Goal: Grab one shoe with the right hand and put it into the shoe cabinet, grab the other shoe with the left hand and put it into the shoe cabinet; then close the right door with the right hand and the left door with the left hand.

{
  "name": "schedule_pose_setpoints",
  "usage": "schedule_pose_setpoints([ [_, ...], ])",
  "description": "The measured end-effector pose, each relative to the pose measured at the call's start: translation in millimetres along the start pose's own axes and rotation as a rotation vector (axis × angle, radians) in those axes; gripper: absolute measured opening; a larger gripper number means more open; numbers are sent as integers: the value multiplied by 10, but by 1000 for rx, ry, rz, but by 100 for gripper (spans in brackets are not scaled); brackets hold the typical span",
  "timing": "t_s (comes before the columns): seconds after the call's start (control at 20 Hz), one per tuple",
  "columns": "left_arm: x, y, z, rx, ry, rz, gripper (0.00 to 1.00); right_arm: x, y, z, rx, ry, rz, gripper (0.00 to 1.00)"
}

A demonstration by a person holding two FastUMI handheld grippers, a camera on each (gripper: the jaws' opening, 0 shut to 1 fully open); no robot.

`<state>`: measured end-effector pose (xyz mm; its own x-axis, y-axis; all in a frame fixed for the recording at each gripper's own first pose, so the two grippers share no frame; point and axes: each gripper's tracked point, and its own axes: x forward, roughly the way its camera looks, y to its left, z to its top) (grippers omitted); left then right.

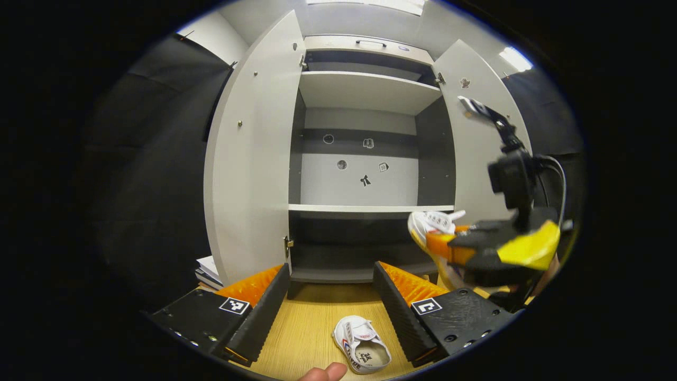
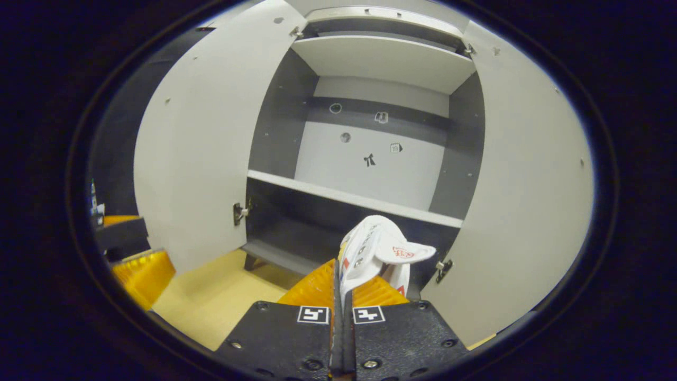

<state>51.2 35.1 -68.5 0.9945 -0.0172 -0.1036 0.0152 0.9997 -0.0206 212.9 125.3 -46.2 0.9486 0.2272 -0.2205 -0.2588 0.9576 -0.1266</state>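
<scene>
- Our right gripper has its fingers pressed together on the thin upper of a small white shoe, held before the shoe cabinet; it looks light and floppy.
- Our left gripper is spread wide over the second shoe, at 6 o'clock on the wooden floor.
- We judge its collar the best hold.
- Both doors stand wide; the lower shelf edge needs clearing.

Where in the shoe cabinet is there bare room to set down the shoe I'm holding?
The middle shelf is bare from side wall to side wall, and so is the bottom compartment beneath it. The top shelf is bare too. The right gripper, pinching the held shoe, passes between both open doors. On the floor it is crowded: the other shoe lies between the left gripper fingers.
</scene>
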Motion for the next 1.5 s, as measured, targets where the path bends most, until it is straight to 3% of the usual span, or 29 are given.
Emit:
schedule_pose_setpoints([
  [0.25,-22,0,132,10,-39,9,95,580,-337,707,28,19,9,3],
  [0.4,-47,35,121,11,-39,23,95,1031,-568,917,-10,52,-34,4],
  [0.8,4,222,114,26,-28,64,95,1945,-767,917,-105,284,-47,4],
  [1.1,83,289,64,26,-17,74,95,2120,-800,812,-88,408,-52,5],
  [1.3,145,263,51,29,-12,61,95,2060,-766,837,-71,403,-48,23],
  [1.4,151,263,48,32,-14,59,95,1981,-728,896,-58,387,-38,51],
  [1.45,157,260,55,33,-15,57,95,1922,-707,947,-49,371,-38,46],
  [1.5,162,253,50,33,-13,55,95,1859,-711,1004,-50,349,-50,47],
])
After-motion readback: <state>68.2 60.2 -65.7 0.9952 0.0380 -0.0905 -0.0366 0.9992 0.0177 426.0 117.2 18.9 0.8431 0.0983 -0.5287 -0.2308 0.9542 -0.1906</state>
